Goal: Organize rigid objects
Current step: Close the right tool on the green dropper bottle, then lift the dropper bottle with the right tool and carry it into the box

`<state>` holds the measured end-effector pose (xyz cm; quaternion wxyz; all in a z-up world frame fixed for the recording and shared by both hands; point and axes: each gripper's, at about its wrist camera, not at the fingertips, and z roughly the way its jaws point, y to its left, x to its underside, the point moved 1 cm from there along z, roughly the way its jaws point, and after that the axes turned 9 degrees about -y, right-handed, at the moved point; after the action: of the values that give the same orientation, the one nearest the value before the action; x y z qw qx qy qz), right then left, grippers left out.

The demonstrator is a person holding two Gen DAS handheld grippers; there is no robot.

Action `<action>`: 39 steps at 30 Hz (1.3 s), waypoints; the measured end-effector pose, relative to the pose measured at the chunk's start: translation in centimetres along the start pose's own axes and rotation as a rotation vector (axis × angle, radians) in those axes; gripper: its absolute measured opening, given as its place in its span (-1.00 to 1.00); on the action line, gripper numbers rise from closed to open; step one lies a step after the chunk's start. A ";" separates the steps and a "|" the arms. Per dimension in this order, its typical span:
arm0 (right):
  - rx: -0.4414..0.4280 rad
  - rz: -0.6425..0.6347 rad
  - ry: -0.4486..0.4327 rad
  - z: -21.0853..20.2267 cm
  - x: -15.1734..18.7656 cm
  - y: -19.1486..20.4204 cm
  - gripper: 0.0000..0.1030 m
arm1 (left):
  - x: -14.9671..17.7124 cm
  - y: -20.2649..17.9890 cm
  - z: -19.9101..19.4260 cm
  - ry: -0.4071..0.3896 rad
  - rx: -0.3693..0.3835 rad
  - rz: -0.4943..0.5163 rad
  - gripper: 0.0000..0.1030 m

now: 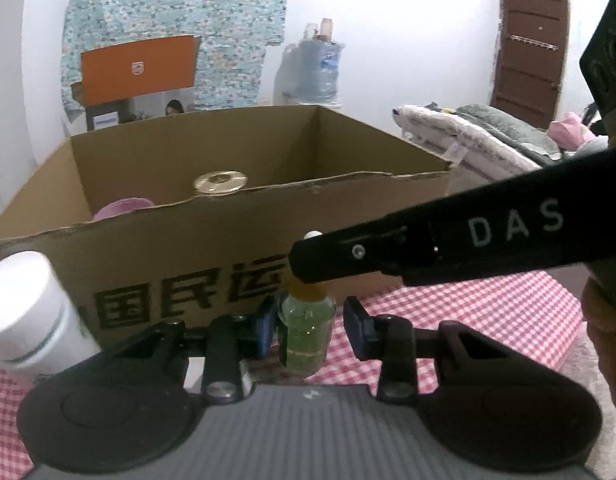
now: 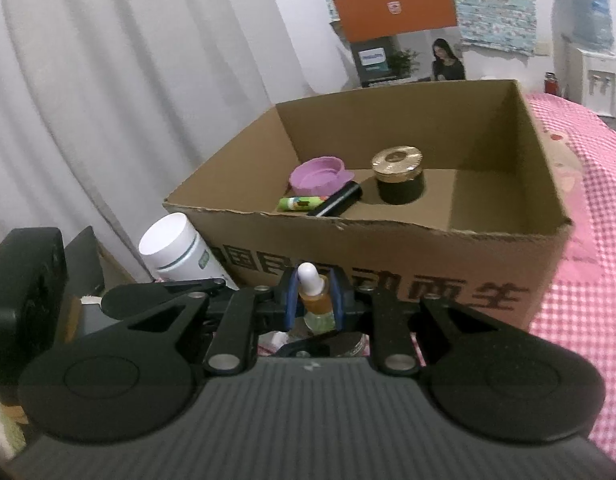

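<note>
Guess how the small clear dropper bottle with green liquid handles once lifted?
The small clear dropper bottle with green liquid looks rigid, likely smooth, so it may slip. The right gripper pinches its neck, so the liquid-filled body could swing. Narrow base: probably tips easily.

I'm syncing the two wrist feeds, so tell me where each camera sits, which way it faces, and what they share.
Right wrist: raised, looking down into the cardboard box; the right gripper clamps the dropper bottle at its neck.
Left wrist: low over the checked cloth, facing the box's printed wall; the left gripper has its fingers apart around the bottle, and the right gripper crosses in from the right.
Shared: box, bottle, white jar, gold-lidded jar.
</note>
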<state>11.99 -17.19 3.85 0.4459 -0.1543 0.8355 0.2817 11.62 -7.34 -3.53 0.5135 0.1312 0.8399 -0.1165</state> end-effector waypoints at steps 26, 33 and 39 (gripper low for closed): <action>0.066 0.043 0.014 -3.0 0.9 -2.3 -0.60 | 1.5 -3.5 3.5 0.091 0.077 0.102 -0.20; 0.058 0.039 0.046 -2.3 1.2 -2.6 -0.55 | 1.9 -3.7 4.5 0.084 0.076 0.117 -0.35; 0.057 0.027 0.045 -1.8 1.2 -2.8 -0.53 | 2.0 -3.6 4.8 0.074 0.077 0.118 -0.36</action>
<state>11.58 -20.51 2.72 0.4275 -0.1365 0.8549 0.2603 13.50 -12.08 -7.25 0.4827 0.2044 0.8440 -0.1135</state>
